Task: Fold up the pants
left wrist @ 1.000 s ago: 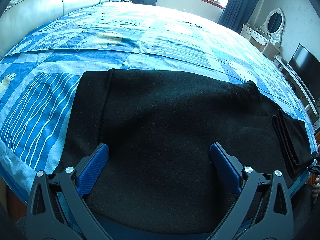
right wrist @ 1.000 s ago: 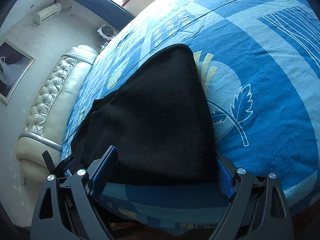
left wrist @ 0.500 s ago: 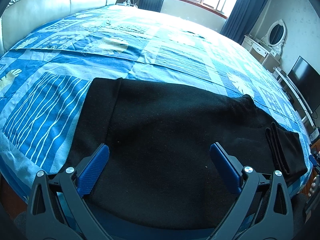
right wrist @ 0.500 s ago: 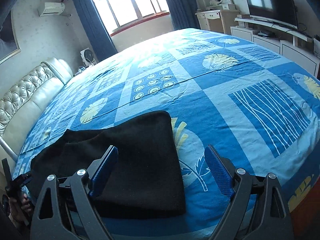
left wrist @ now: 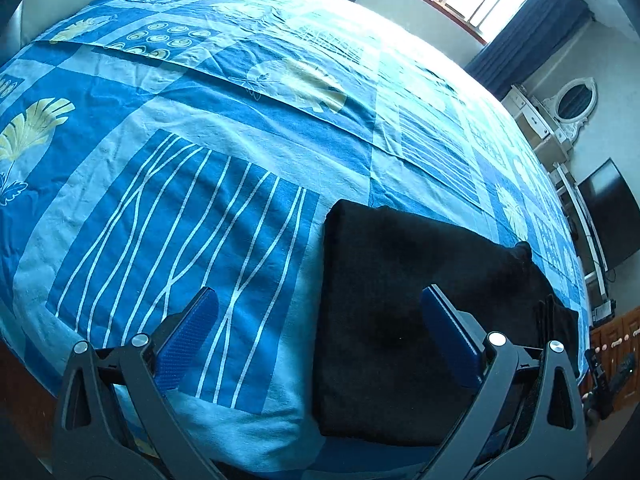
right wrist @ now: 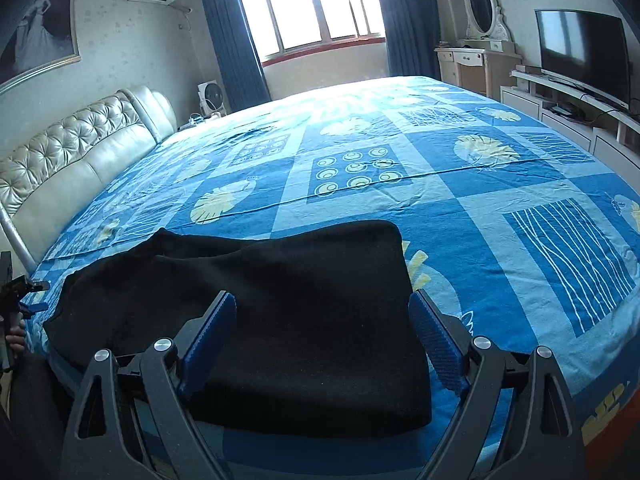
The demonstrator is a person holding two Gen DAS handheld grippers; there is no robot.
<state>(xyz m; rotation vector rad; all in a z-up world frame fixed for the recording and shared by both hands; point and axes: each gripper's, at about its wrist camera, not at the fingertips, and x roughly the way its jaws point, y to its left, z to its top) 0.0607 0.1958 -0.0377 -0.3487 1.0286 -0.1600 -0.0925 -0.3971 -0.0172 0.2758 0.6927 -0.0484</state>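
Observation:
Black pants (left wrist: 392, 304) lie flat along the near edge of the bed, folded lengthwise. In the left wrist view my left gripper (left wrist: 320, 312) is open and empty, held over the pants' left end and the bedsheet beside it. In the right wrist view the pants (right wrist: 288, 304) stretch from the right end toward the left. My right gripper (right wrist: 322, 312) is open and empty above their right end. The other gripper (right wrist: 16, 292) shows small at the far left edge.
The bed (right wrist: 400, 152) has a blue patterned sheet. A tufted cream headboard (right wrist: 60, 160) stands at the left. A TV (right wrist: 580, 48) on a white cabinet and a dresser with an oval mirror (right wrist: 482, 12) stand at the right.
Both grippers have swung: the left view now faces the bedsheet left of the pants, and the right view has levelled out over the pants' right end. The pants have not moved.

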